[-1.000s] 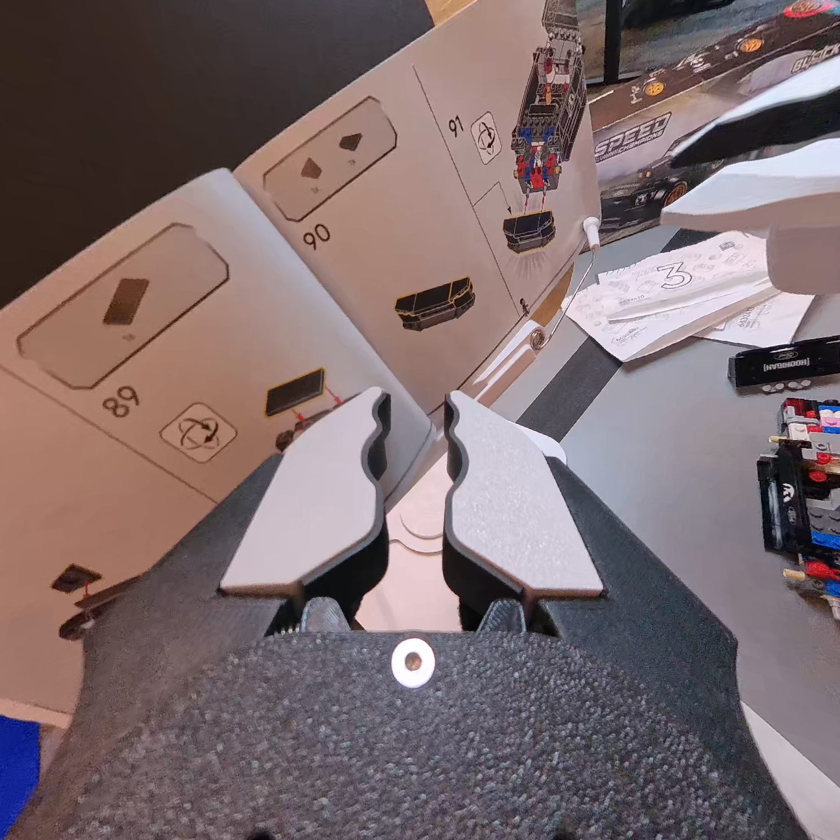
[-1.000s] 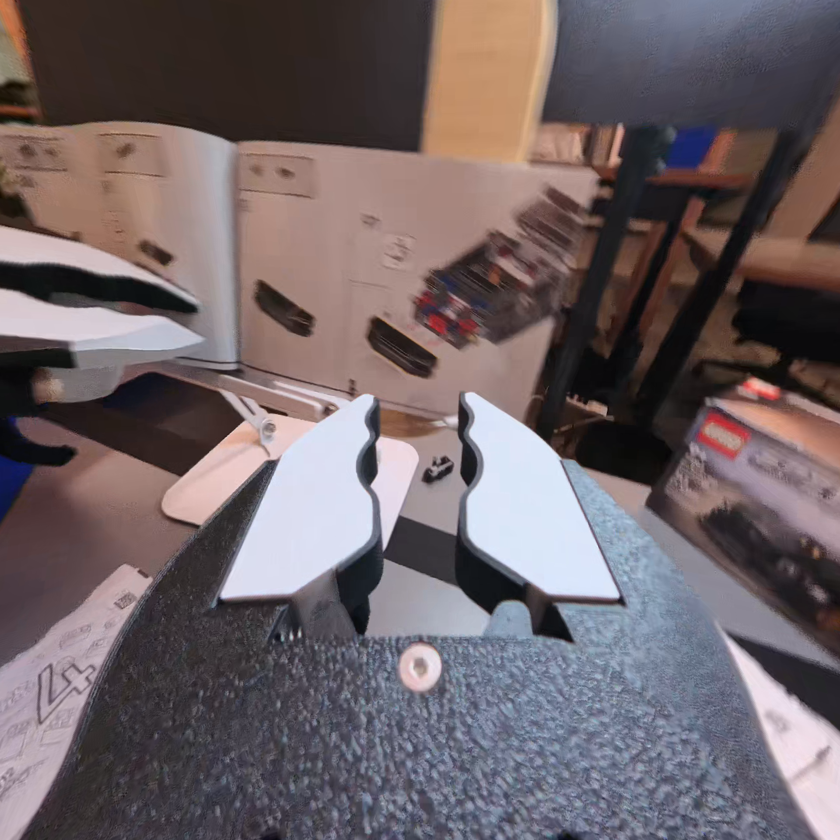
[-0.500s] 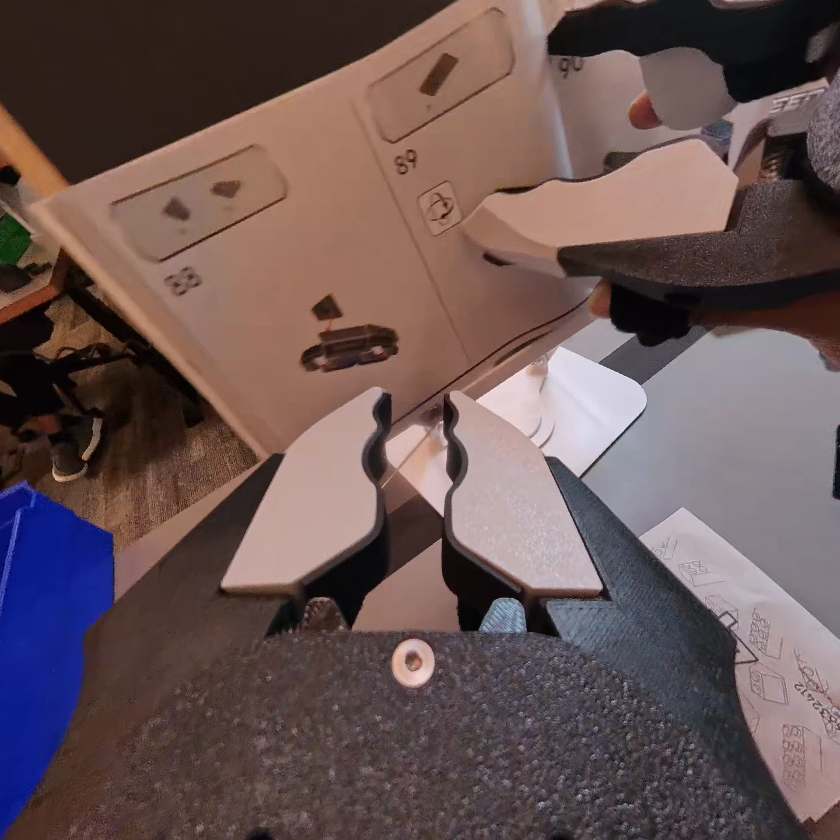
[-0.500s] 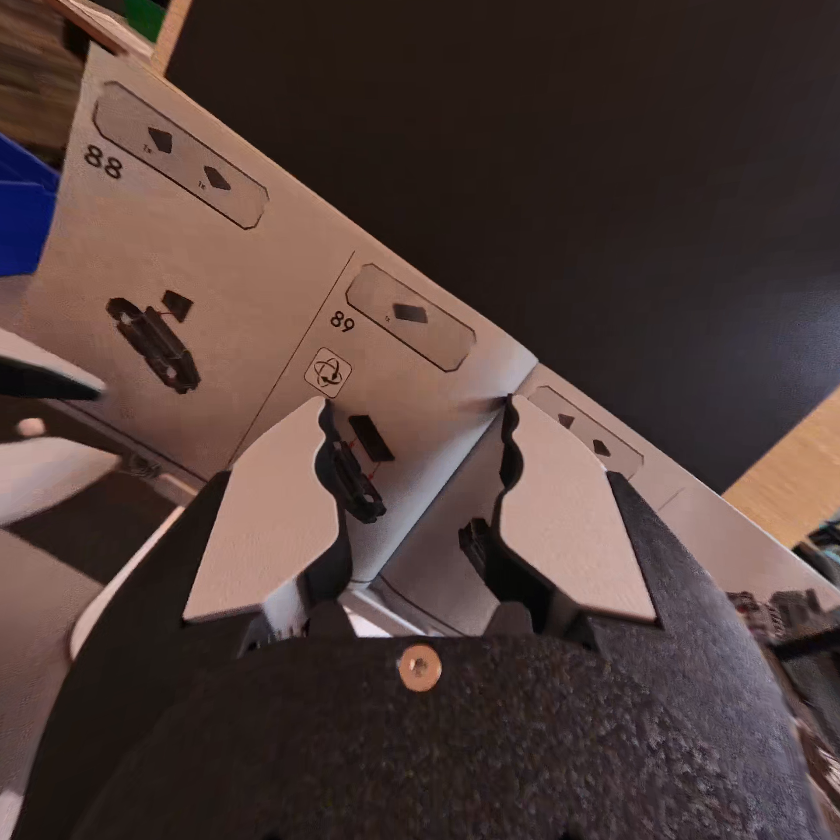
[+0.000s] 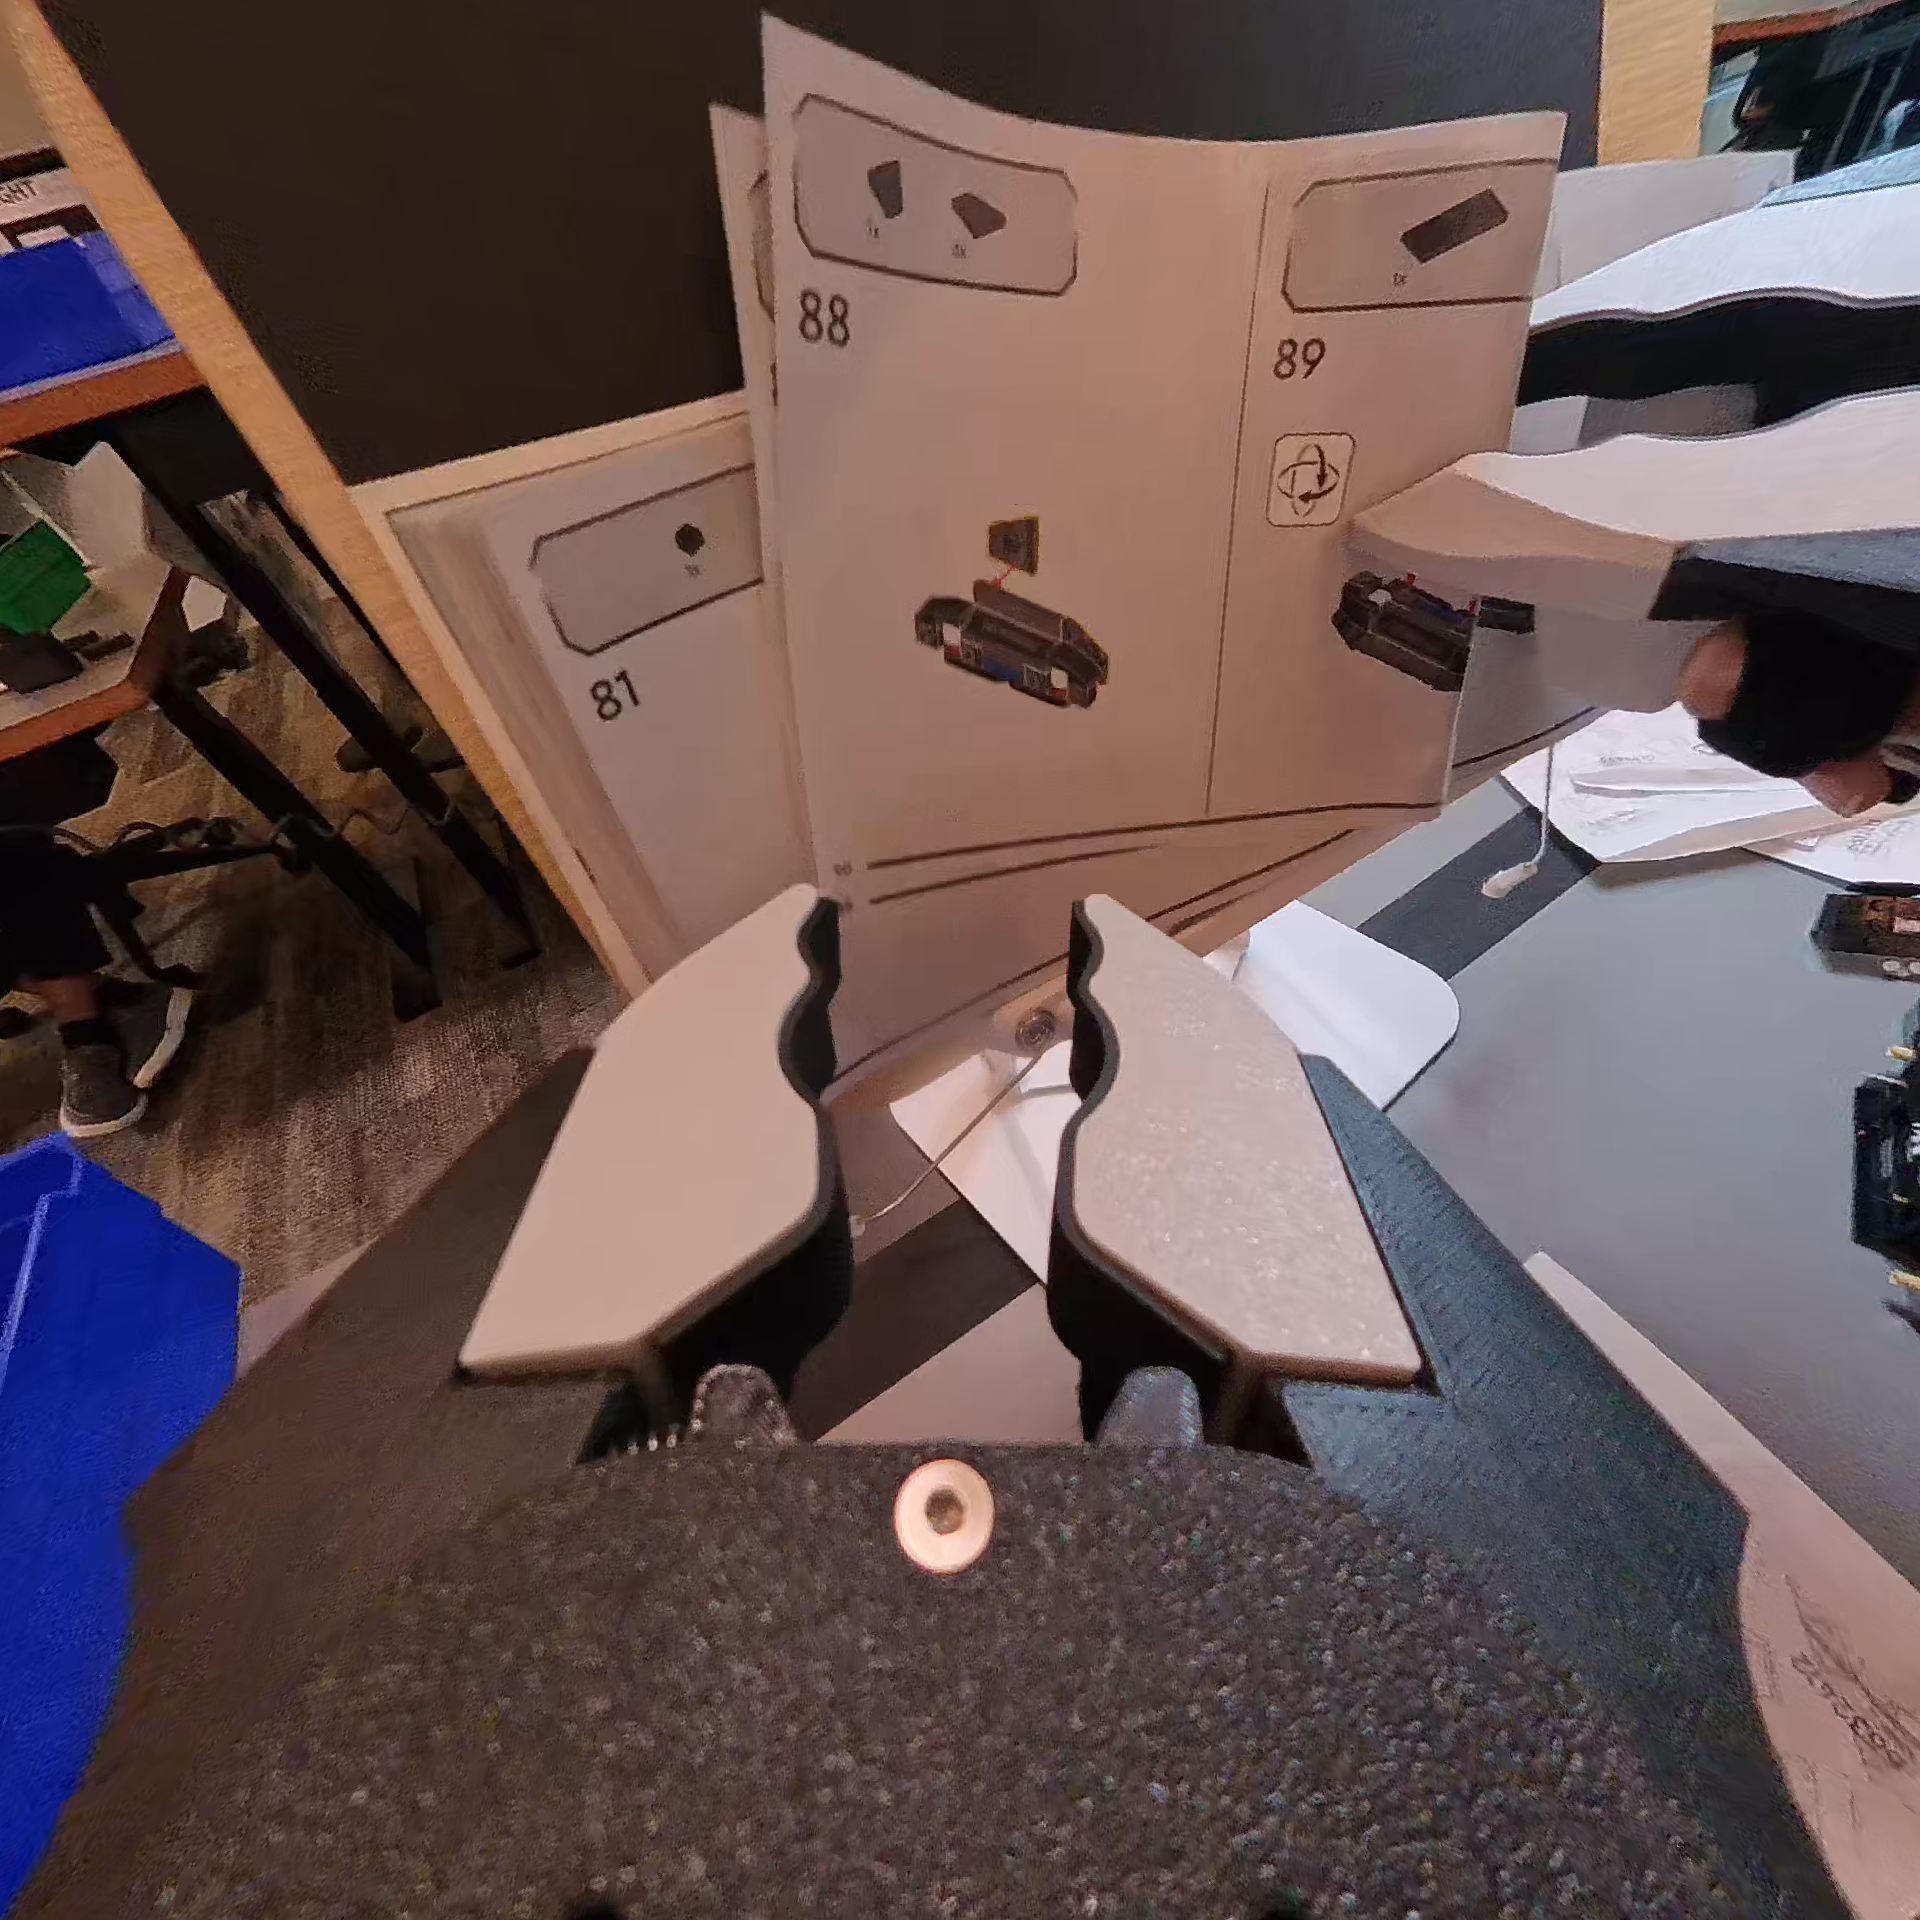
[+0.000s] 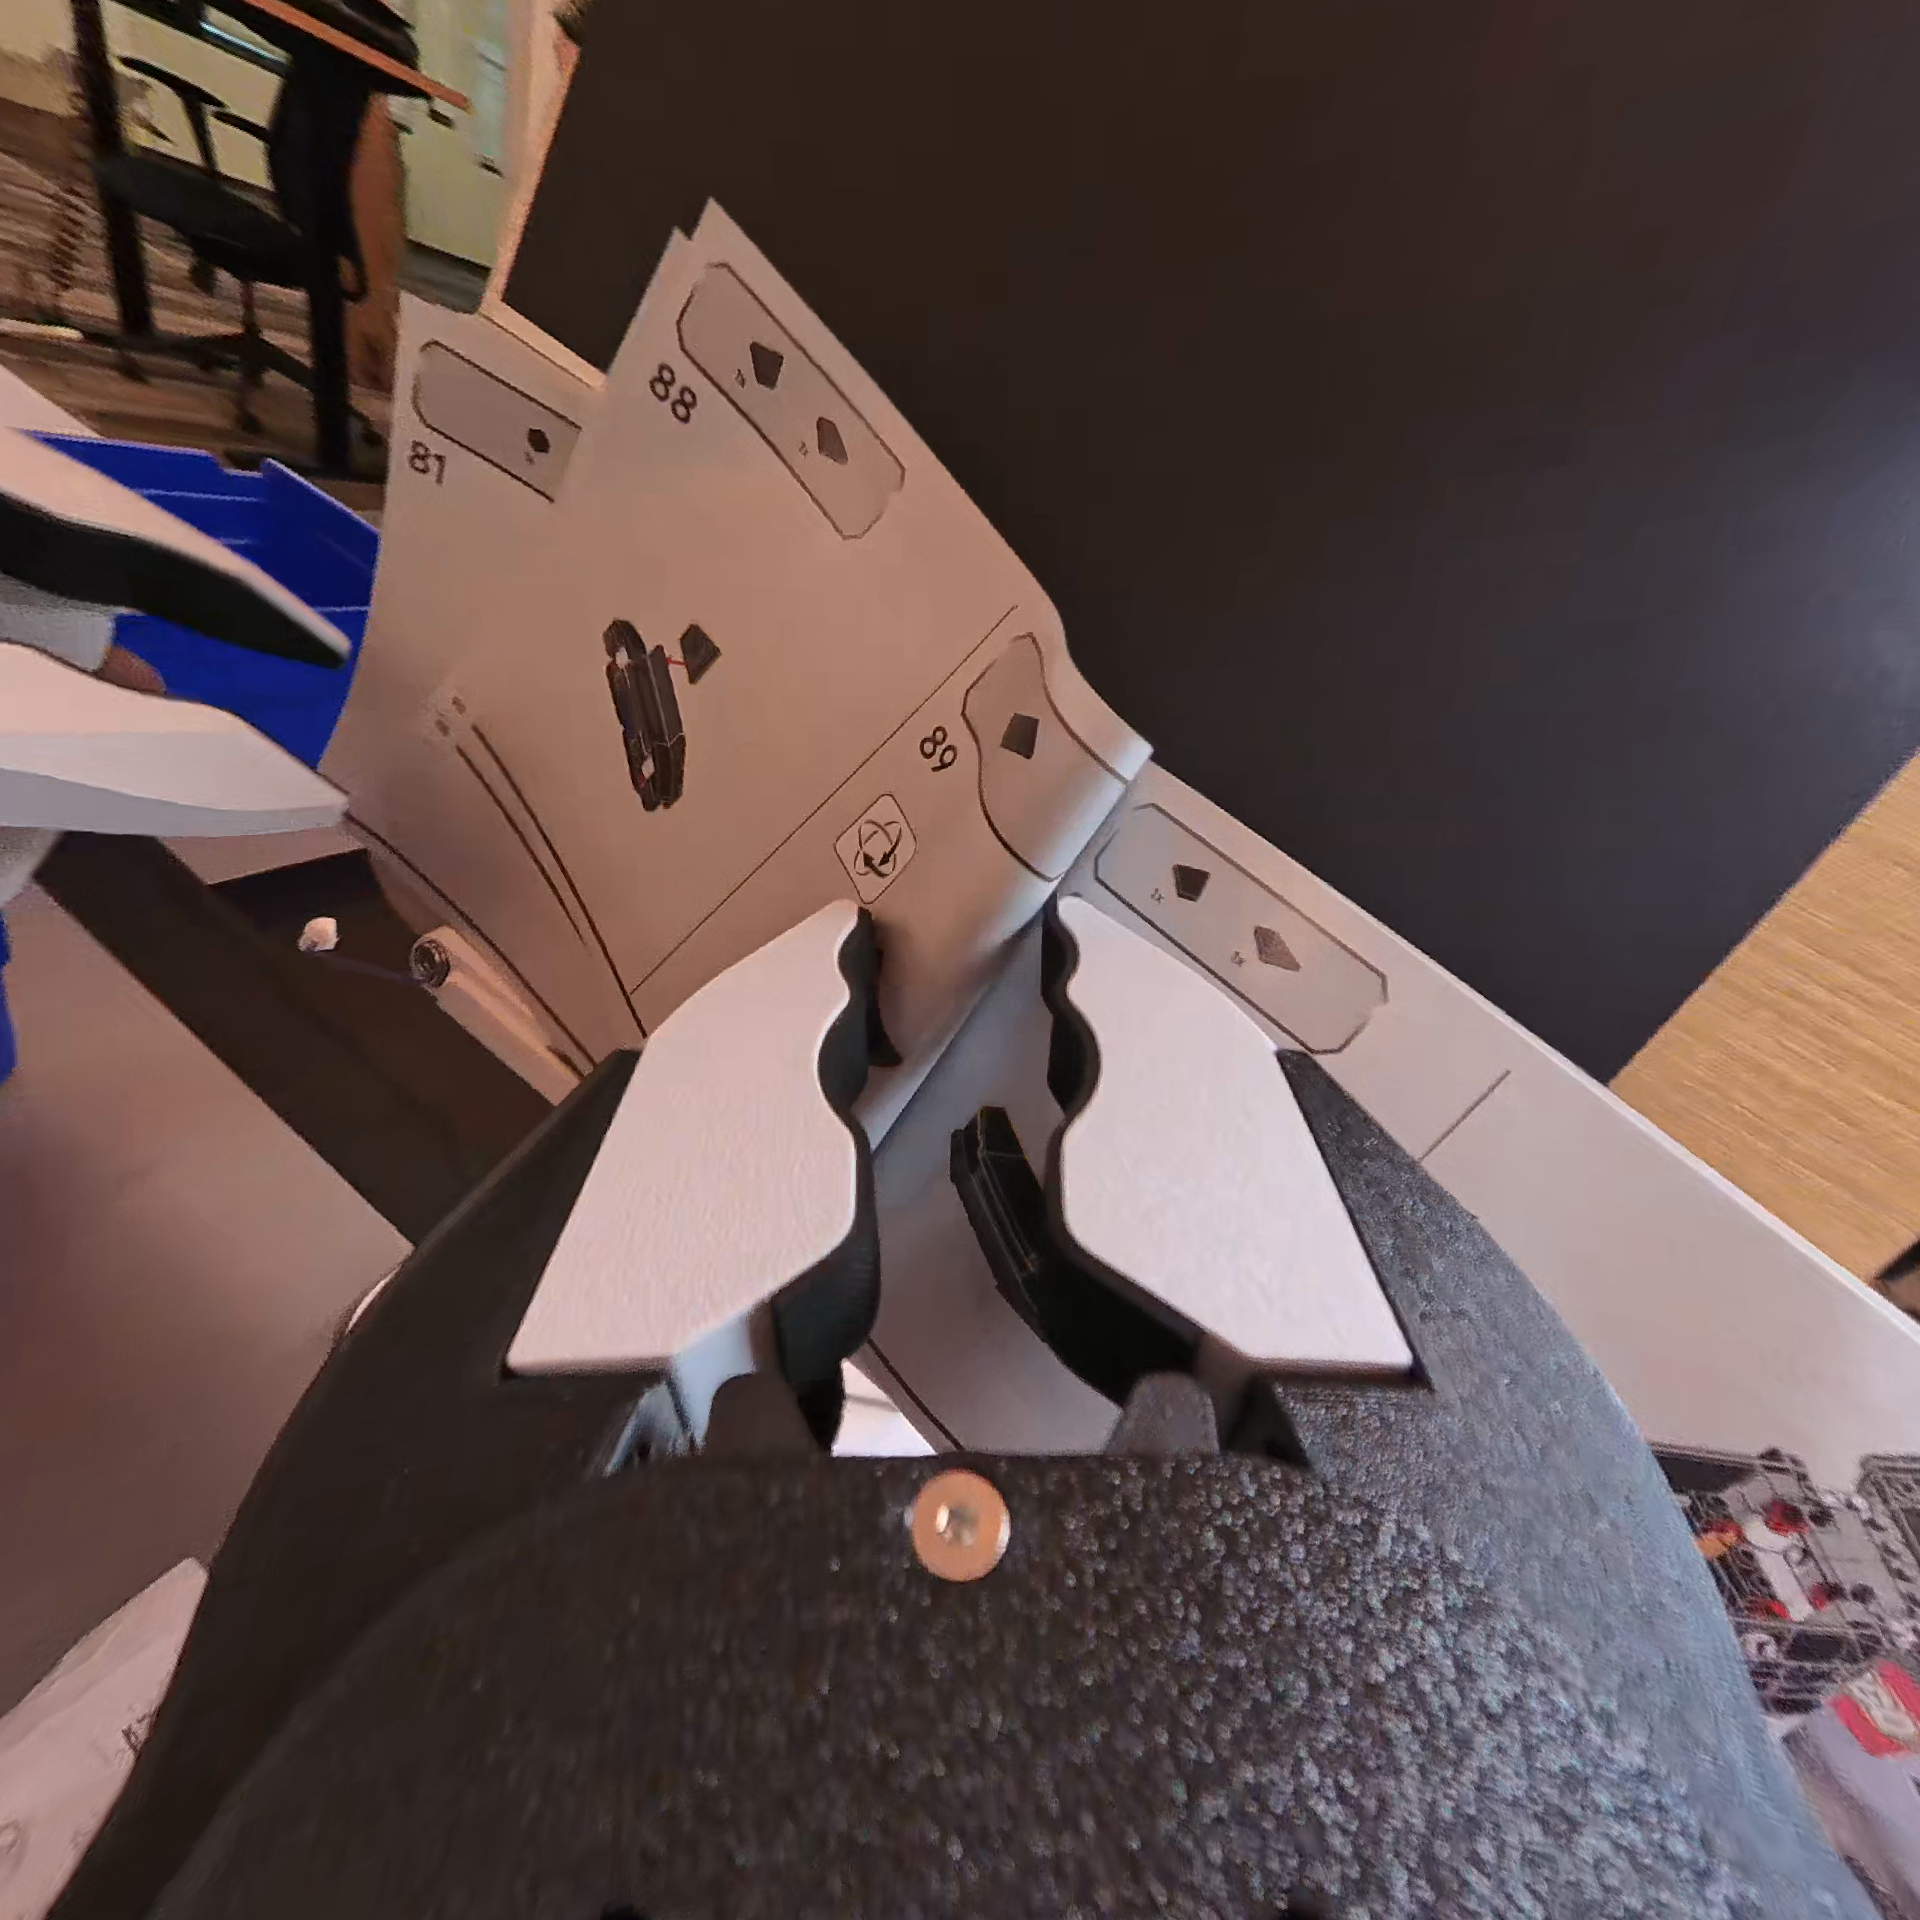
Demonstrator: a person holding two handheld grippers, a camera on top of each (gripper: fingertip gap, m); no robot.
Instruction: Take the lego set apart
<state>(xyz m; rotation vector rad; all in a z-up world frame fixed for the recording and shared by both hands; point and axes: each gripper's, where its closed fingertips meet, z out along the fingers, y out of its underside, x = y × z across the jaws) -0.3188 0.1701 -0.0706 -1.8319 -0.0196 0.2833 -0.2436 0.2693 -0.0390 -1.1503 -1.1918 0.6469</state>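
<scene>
The turning page (image 5: 1018, 436) has been swinging leftward and is now standing nearly upright above the booklet (image 5: 665, 790), while the left hand-held gripper (image 5: 951, 914) has been widening its gap and the right hand-held gripper (image 6: 954, 909) has been narrowing its own. The left one is hovering half open just short of the page's lower edge, holding nothing. The right one is sitting partly open with the page's curled edge running between its fingers; the paper is brushing one finger, but the fingers are not meeting on it, and whether it is being pinched farther in is hidden. The right gripper's body is covering part of the drawings on the page. A gloved hand (image 5: 1808, 696) is showing only in part behind that gripper. The lego set (image 5: 1886, 1174) is lying on the grey counter (image 5: 1610, 1091) at the far right of the left wrist view, cut off by the frame, with a loose black piece (image 5: 1870, 930) near it, also cut off. A white stand (image 5: 1351, 1008) is carrying the booklet, mostly hidden behind the fingers. Paper sheets (image 5: 1662, 790) are lying beyond it. A blue bin (image 5: 94, 1455) is sitting at the lower left, its inside out of sight; what it is holding cannot be told. A box (image 6: 1818, 1621) is showing blurred at the right wrist view's lower right.
</scene>
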